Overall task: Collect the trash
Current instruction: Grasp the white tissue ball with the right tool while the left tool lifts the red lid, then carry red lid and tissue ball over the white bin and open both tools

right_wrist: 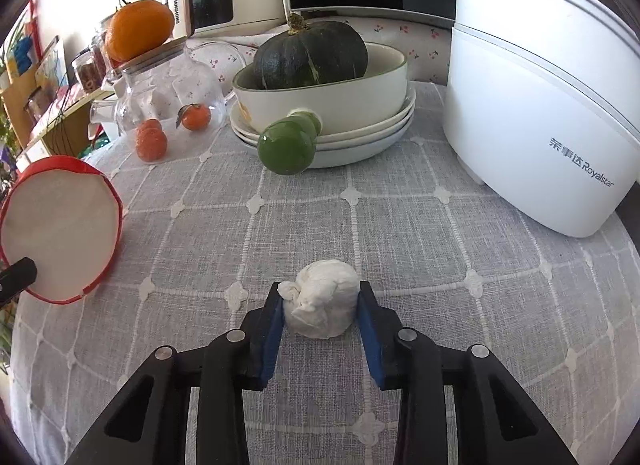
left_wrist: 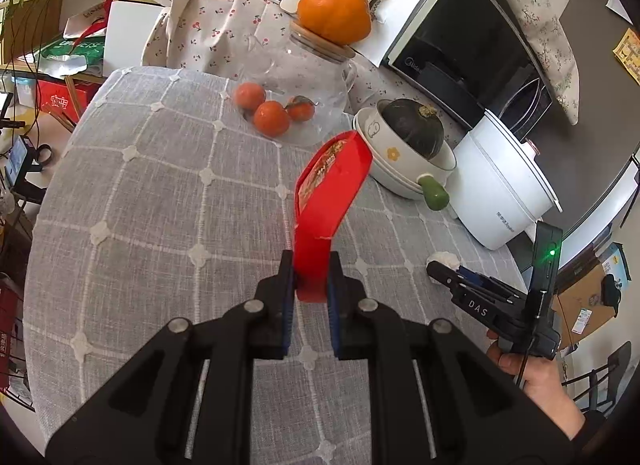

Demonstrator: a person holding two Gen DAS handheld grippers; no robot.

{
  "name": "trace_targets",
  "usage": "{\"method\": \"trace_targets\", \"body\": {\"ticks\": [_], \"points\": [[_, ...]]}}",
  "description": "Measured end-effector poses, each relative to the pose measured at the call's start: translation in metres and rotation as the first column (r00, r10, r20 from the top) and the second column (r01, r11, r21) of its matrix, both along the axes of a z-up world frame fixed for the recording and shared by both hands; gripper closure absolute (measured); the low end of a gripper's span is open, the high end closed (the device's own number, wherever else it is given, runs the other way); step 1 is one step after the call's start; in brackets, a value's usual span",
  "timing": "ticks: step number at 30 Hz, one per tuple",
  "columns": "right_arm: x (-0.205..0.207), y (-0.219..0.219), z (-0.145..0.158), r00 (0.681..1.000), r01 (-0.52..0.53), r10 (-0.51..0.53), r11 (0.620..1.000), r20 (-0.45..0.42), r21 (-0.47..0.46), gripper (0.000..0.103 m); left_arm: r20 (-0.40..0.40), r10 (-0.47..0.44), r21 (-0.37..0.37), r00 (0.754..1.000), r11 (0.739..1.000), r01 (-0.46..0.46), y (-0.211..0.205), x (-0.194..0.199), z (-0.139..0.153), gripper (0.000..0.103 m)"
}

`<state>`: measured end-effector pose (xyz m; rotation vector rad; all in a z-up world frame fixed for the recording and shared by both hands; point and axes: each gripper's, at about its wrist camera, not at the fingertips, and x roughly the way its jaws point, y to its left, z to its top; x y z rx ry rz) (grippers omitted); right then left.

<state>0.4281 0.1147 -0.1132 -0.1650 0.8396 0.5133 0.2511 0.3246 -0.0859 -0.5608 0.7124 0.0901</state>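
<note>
**Inspector:** Status of the left gripper (left_wrist: 311, 285)?

**Assistant:** Its fingers (left_wrist: 287, 297) are clamped on the rim of a red paper bowl (left_wrist: 326, 201), held tilted above the counter (left_wrist: 160, 185). From the right wrist view the bowl's pale inside faces the camera at nine o'clock and looks empty.

**Inspector:** And the right gripper (right_wrist: 320, 319)?

**Assistant:** A crumpled white tissue ball (right_wrist: 322, 307) sits on the counter between its fingers (right_wrist: 272, 325). Both pads touch its sides, so I judge it gripped but not yet lifted.

**Inspector:** Progress?

**Assistant:** Two pieces of trash are in hand. No bin is visible in either view, so disposal remains outstanding. The tissue may be meant for the bowl; that is only a judgement.

**Inspector:** Other items?

**Assistant:** Tangerines (right_wrist: 152, 143) at eleven o'clock, squash in stacked dishes (right_wrist: 320, 105) at twelve. None look like trash.
</note>
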Motion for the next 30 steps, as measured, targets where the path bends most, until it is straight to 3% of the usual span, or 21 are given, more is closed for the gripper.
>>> {"method": "trace_targets", "body": {"ticks": [8, 13, 19, 30], "points": [[-0.044, -0.041, 0.038, 1.000, -0.006, 0.008, 0.999, 0.026, -0.053, 0.070, -0.018, -0.046, 0.026, 0.999, 0.999, 0.047, -0.037, -0.016, 0.032, 0.088], [-0.081, -0.080, 0.069, 0.999, 0.009, -0.006, 0.998, 0.053, -0.059, 0.070, -0.031, -0.099, 0.077, 0.995, 0.992, 0.101, -0.072, -0.039, 0.057, 0.092], [-0.129, -0.127, 0.098, 0.997, 0.022, -0.019, 0.998, 0.068, -0.051, 0.070, -0.025, -0.156, 0.086, 0.987, 0.984, 0.158, -0.113, -0.073, 0.078, 0.093], [-0.210, -0.216, 0.112, 0.997, 0.076, -0.075, 0.997, 0.021, -0.035, 0.070, 0.001, -0.262, 0.075, 0.965, 0.963, 0.261, -0.187, -0.130, 0.093, 0.093]]}}
